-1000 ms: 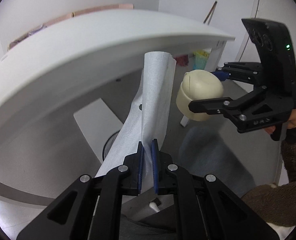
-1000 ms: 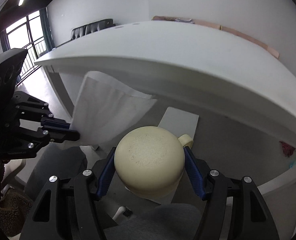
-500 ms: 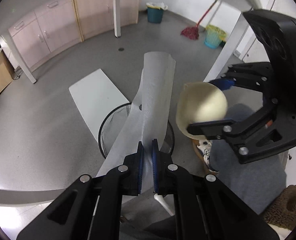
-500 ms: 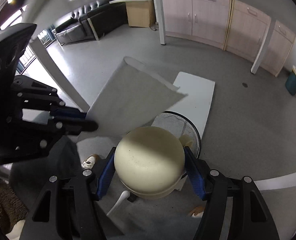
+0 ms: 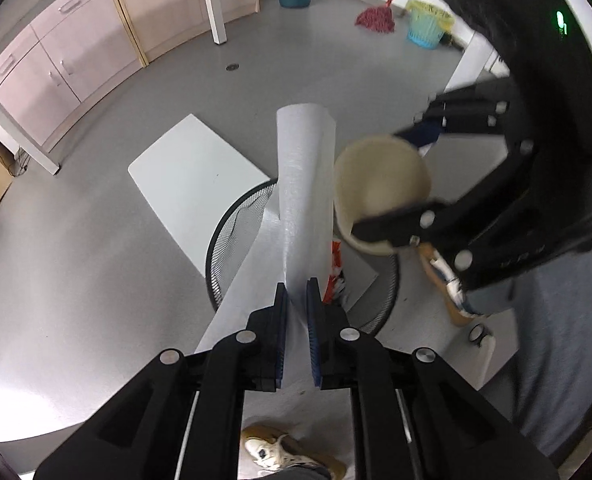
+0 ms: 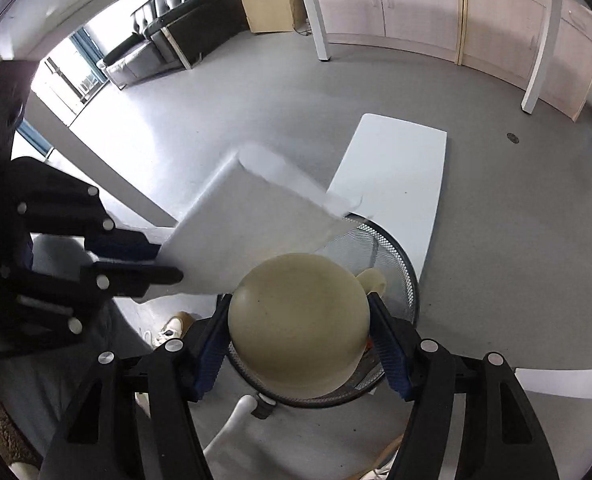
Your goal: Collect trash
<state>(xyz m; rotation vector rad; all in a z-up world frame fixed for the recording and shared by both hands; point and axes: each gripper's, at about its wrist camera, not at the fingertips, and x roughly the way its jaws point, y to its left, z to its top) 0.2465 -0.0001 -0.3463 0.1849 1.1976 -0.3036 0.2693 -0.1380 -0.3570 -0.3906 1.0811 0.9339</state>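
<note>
A: What is the left gripper (image 5: 296, 308) holding?

B: A thin white sheet of paper (image 5: 302, 184) is standing between its blue fingers (image 5: 281, 320). The fingers are opening at this moment, and there is a small gap on each side of the sheet, so they are not pressing on it. The sheet is rising up and away from the fingers, curled at its far end, and it is hanging over the round black wire-mesh trash basket (image 5: 232, 236) on the grey floor (image 5: 96, 216).

A: And the right gripper (image 6: 302, 344)?

B: Its blue fingers (image 6: 388, 348) are standing wide apart and are clamping a cream-coloured round ceramic cup (image 6: 300, 320) by its two sides. The cup is lying sideways, with the base toward the right wrist camera and a small handle (image 6: 374, 280) sticking out at the right. In the left wrist view its open mouth is facing the camera. The cup is also above the basket, just beside the sheet.

A: Is something already lying in the basket?

B: Yes, a piece of red and white wrapper (image 5: 336, 268) is showing inside it. A flat white rectangular board (image 6: 400, 184) is lying on the floor beside the basket. The person's beige shoe (image 5: 284, 454) is showing at the bottom of the left wrist view.
</note>
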